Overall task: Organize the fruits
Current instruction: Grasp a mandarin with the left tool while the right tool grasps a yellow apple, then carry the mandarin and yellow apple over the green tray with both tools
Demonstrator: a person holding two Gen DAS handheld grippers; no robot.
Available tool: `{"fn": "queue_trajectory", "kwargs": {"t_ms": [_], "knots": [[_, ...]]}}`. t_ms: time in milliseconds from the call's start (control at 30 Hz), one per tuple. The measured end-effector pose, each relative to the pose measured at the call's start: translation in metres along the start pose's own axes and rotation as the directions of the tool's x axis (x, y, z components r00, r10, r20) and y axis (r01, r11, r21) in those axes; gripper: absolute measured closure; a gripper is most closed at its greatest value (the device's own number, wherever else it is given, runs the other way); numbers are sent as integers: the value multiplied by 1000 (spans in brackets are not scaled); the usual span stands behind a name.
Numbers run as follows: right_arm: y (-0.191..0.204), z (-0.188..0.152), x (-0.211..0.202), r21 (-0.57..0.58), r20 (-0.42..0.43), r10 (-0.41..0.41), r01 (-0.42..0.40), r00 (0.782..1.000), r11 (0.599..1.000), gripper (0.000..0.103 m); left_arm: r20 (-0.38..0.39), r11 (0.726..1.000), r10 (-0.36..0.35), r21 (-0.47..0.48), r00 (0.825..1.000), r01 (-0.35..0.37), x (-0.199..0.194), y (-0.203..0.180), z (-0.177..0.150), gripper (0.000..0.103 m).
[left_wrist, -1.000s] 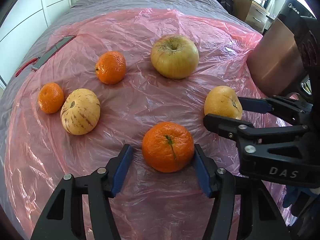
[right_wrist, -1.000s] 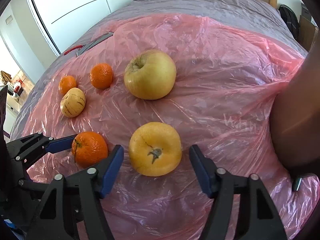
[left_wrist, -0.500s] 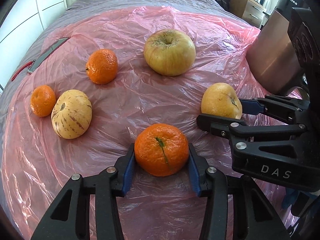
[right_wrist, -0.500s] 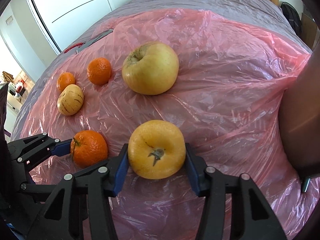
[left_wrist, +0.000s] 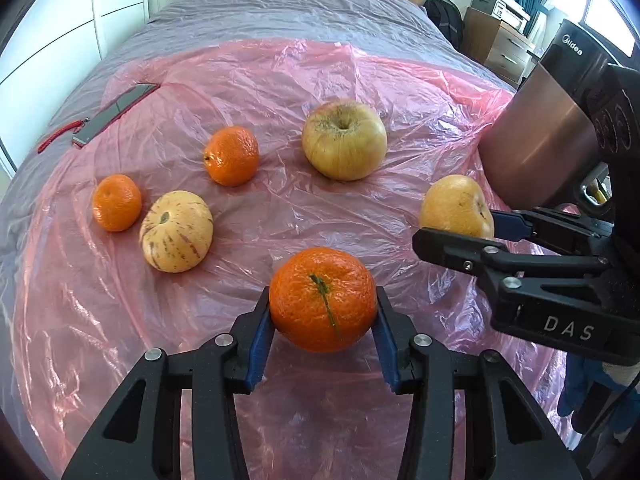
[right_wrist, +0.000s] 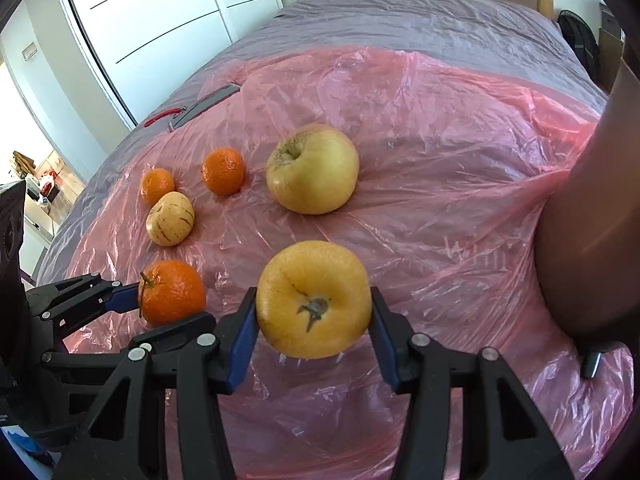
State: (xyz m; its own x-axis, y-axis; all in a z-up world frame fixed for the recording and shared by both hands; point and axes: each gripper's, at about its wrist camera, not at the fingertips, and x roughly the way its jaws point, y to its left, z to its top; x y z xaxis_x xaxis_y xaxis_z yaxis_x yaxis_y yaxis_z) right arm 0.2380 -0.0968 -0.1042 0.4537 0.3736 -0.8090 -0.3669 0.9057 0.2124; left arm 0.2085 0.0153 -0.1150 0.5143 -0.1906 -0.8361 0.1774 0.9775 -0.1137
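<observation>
A: What has the left gripper (left_wrist: 323,322) got?
B: Its jaws have just closed onto the big orange (left_wrist: 322,298), nearest on the pink sheet (left_wrist: 280,80).
A: And the right gripper (right_wrist: 312,320)?
B: Just clamped on the yellow fruit (right_wrist: 313,298), right of that orange.

Black two-finger grippers with blue pads

The left gripper (left_wrist: 323,334) and right gripper (right_wrist: 312,334) share black plastic frames with cut-out struts, silver round screws behind the fingers, and blue pads (left_wrist: 258,340) lining the fingertips; white letters "DAS" mark the right gripper's side.
</observation>
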Motion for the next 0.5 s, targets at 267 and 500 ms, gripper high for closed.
{"fn": "queue_trajectory", "kwargs": {"t_ms": [267,500], "knots": [[9,-8,-40,-12,36,8,-8,999,1000,76,38,1000,12,4,999,-12,-39,-3,-7,63],[9,-30,-86,-15,71,7,-6,997,1000,76,88,1000,-7,22,996,5,-79,-19,-10,63]]}}
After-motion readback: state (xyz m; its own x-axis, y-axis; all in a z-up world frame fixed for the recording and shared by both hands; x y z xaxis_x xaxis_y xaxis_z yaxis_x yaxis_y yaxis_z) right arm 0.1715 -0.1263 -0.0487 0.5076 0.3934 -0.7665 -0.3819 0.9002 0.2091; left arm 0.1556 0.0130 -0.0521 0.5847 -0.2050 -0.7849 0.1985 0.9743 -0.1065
